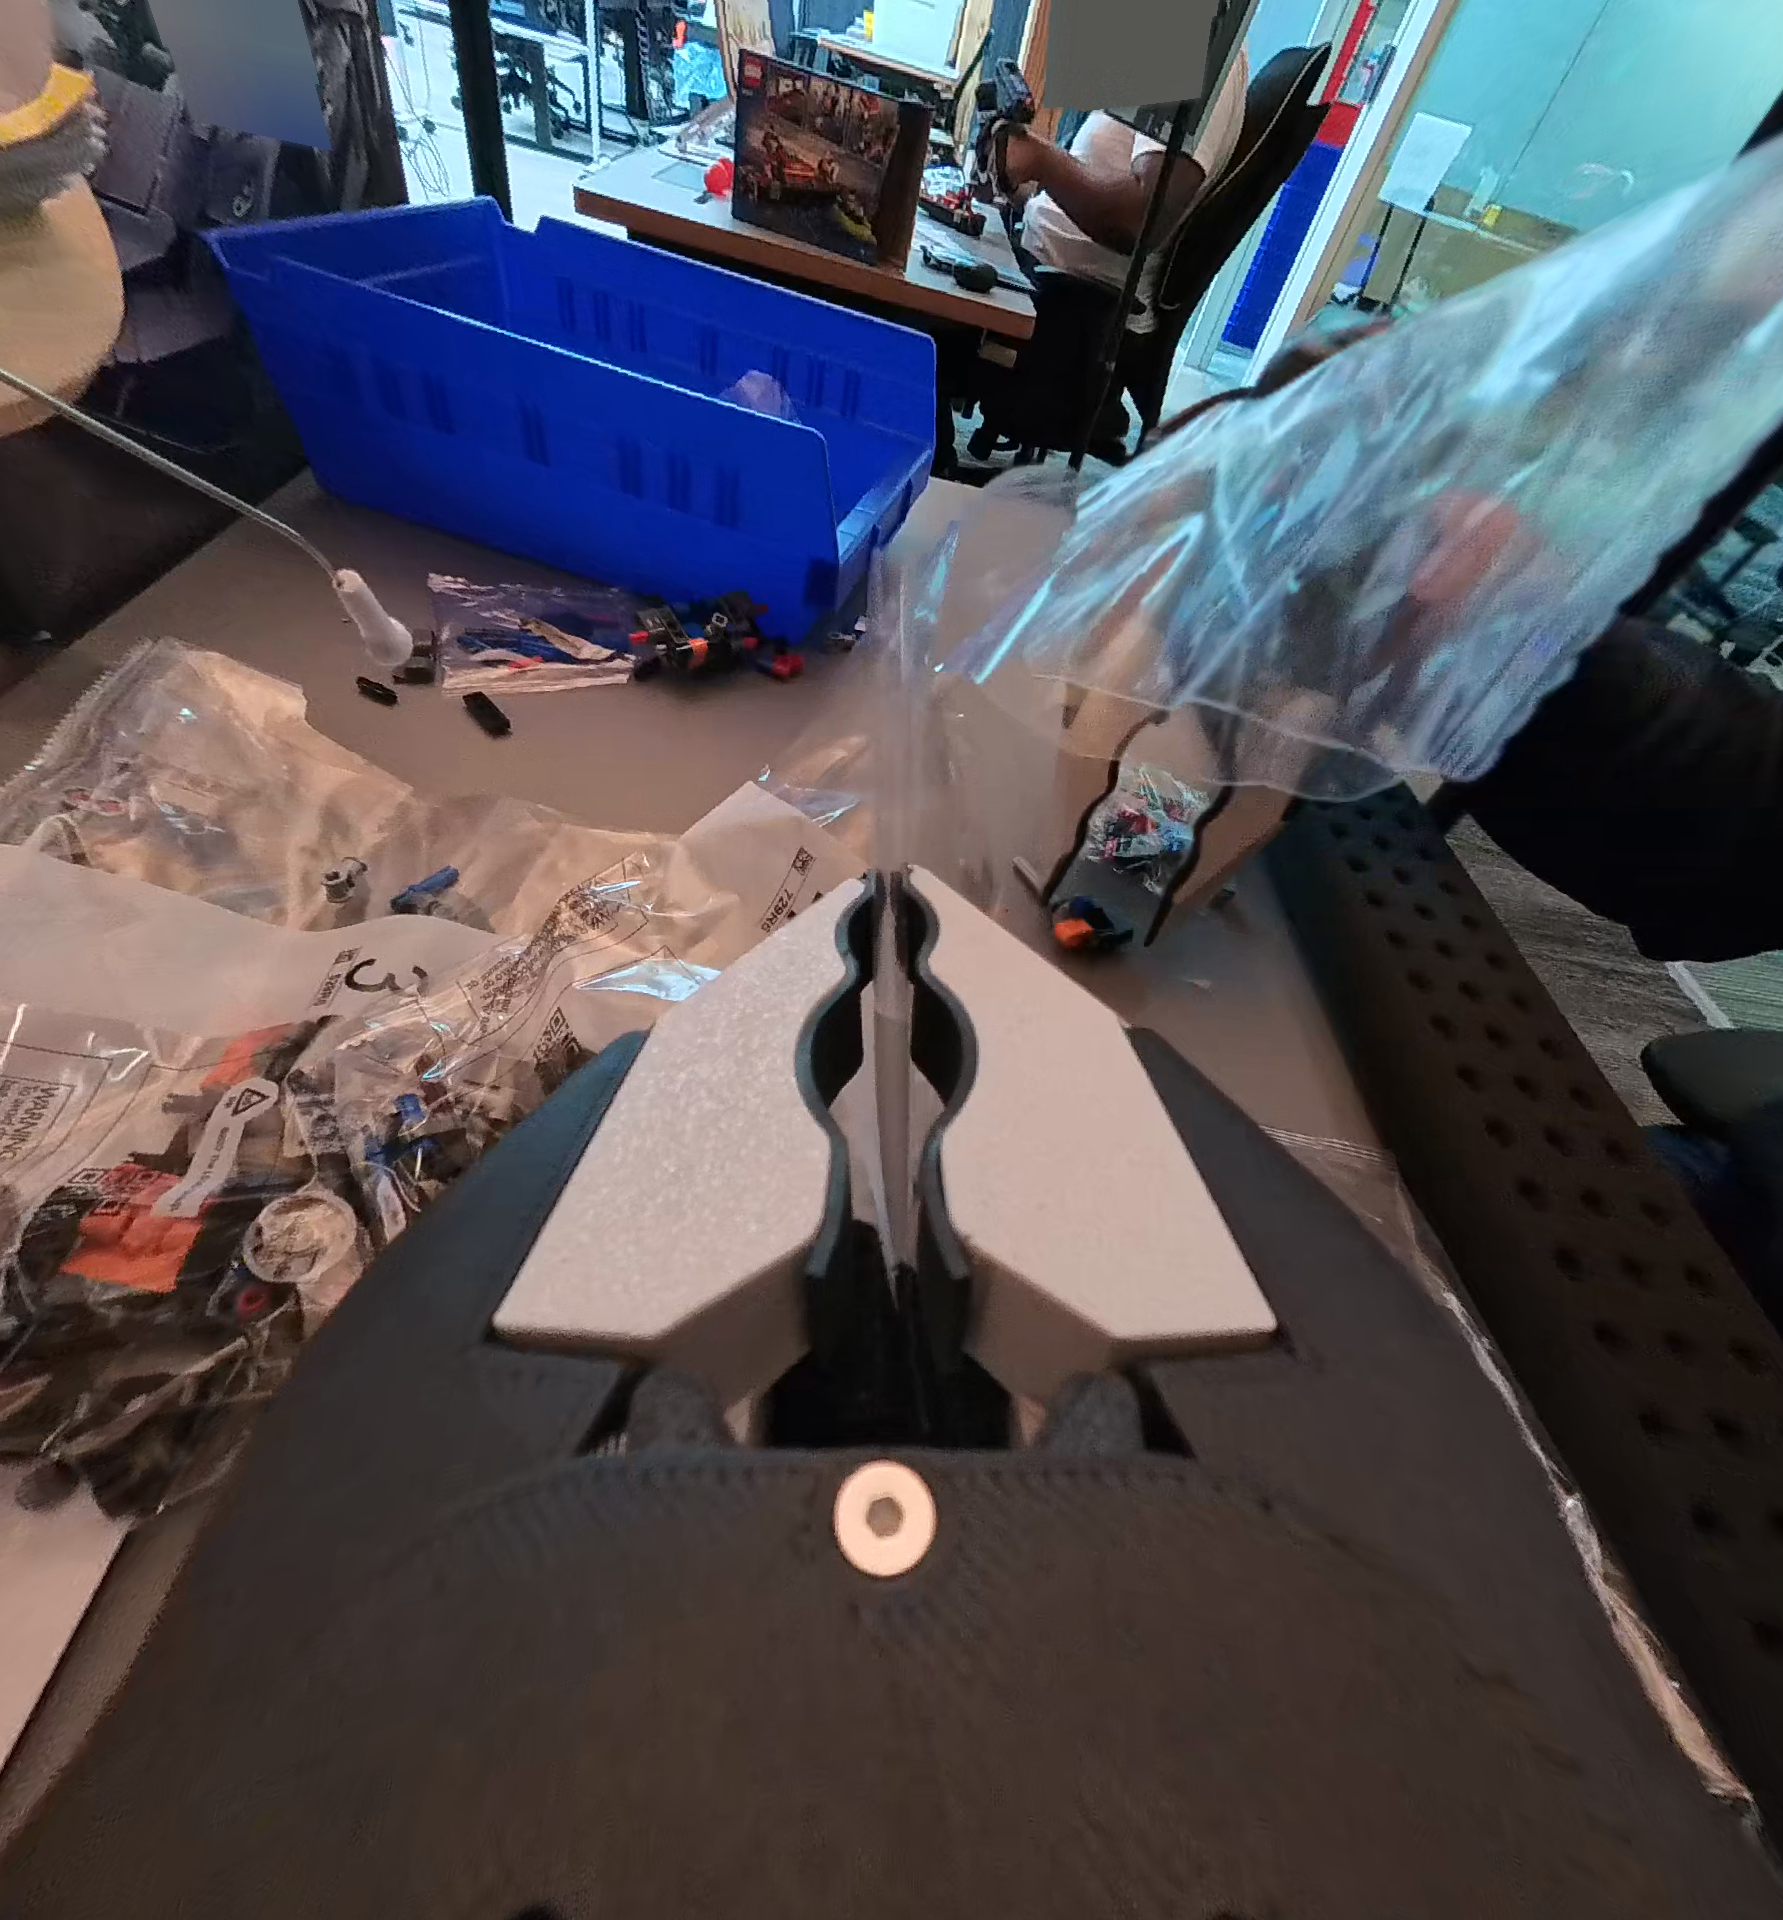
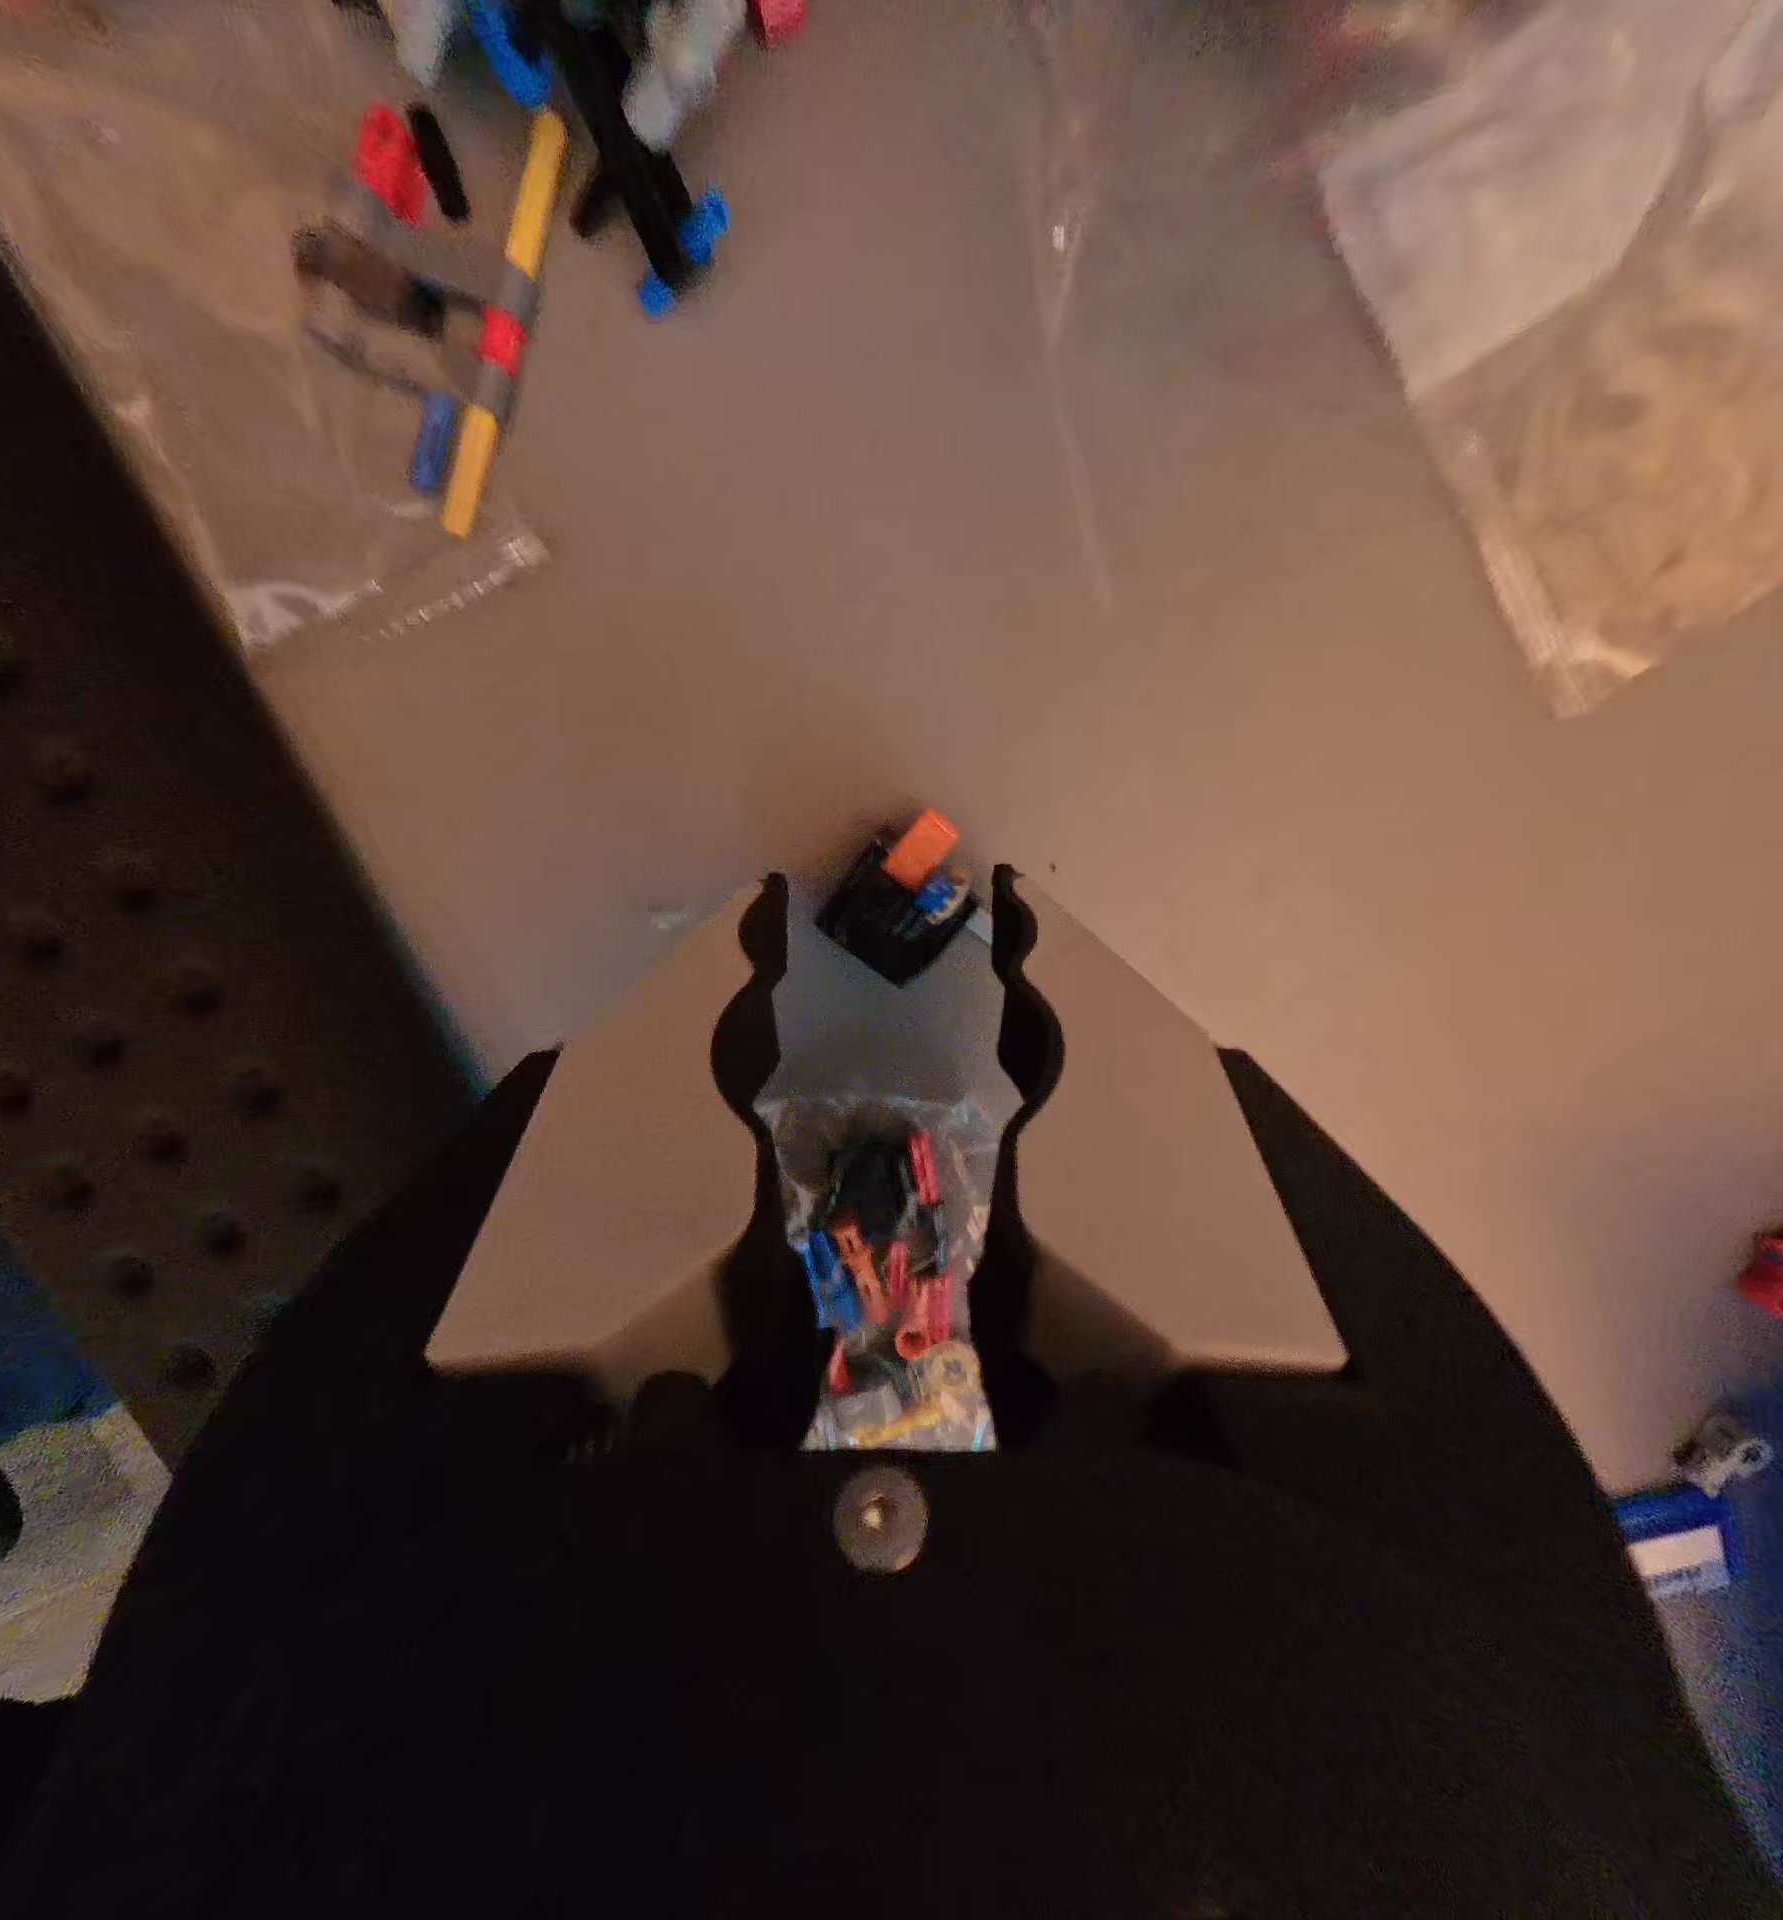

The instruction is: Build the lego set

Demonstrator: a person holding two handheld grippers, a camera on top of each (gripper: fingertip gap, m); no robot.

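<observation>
Lego pieces lie scattered over the bench (image 1: 596,748): sealed clear bags of parts (image 1: 191,1122) sit at the left of the left wrist view, and loose black, red and blue pieces (image 1: 700,639) lie in front of a blue plastic bin (image 1: 575,416). The left tongs (image 1: 892,883) are pressed together on the edge of a clear plastic bag (image 1: 1438,540), which rises from their tips and billows up to the right, empty as far as can be seen. The right tongs (image 2: 892,894) stand apart, pointing down at the bench, and grip nothing. Just beyond their tips lies a small black assembly with orange and blue parts (image 2: 902,904). A small clear bag of red, blue and black pegs (image 2: 892,1278) shows between the fingers, on the bench below. Farther off lies another bag with a yellow axle (image 2: 502,332). A boxed set (image 1: 830,156) stands on a desk behind.
</observation>
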